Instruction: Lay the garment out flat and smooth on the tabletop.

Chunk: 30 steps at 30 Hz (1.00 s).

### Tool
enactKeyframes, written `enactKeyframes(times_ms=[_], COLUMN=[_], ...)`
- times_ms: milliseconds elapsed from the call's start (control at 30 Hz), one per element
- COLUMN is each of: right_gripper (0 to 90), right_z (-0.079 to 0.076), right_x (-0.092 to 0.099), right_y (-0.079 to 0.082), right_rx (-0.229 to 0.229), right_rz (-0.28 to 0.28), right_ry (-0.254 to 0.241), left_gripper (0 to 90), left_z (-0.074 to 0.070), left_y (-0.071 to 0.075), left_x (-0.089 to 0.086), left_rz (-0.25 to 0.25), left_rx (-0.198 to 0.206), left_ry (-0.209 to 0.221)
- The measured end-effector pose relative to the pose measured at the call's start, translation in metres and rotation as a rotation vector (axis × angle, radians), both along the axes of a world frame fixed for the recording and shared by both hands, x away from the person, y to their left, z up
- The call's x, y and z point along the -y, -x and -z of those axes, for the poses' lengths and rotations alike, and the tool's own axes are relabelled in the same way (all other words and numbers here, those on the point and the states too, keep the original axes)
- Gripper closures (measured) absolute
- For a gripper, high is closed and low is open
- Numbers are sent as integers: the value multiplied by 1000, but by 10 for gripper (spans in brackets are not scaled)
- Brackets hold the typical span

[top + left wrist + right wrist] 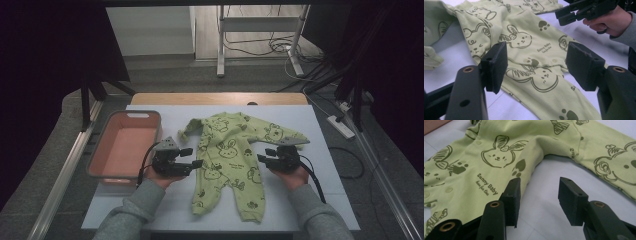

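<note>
Now we hold both grippers, left gripper (pixel 196 157) and right gripper (pixel 260 155), jaws spread and empty, flanking the soft green printed baby romper (pixel 230 160) beside the pink plastic basket (pixel 95 150).

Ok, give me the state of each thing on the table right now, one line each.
Baby romper: spread flat on the table, front up, one sleeve folded in.
Pink basket: upright, nothing in it.
Left gripper: open, at the romper's edge, holding nothing.
Right gripper: open, beside the romper, holding nothing.

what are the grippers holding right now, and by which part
Nothing: the left gripper and the right gripper stand open on either side of the green baby romper.
</note>
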State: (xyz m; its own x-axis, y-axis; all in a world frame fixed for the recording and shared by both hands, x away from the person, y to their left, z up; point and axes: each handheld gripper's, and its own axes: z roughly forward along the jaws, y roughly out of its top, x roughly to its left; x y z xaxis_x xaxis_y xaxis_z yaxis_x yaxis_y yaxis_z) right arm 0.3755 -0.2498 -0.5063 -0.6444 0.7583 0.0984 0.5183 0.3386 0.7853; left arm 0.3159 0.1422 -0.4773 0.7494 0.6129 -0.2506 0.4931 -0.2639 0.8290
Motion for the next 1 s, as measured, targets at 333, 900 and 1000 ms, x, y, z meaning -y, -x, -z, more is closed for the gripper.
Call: enactKeyframes(times_ms=[333, 900, 1000], right_gripper=[509, 620, 750], right_z=[0, 15, 14], right_x=[2, -21, -21], right_y=[18, 16, 16], right_rx=[-15, -54, -69], right_rz=[-5, -72, -89], right_ry=[7, 34, 32], left_gripper=[341, 341, 340], left_z=[1, -2, -2], left_y=[-1, -1, -1], left_x=[-1, -5, -6], left_rz=[-5, -18, -20], left_rx=[-4, 5, 6], left_ry=[2, 22, 18])
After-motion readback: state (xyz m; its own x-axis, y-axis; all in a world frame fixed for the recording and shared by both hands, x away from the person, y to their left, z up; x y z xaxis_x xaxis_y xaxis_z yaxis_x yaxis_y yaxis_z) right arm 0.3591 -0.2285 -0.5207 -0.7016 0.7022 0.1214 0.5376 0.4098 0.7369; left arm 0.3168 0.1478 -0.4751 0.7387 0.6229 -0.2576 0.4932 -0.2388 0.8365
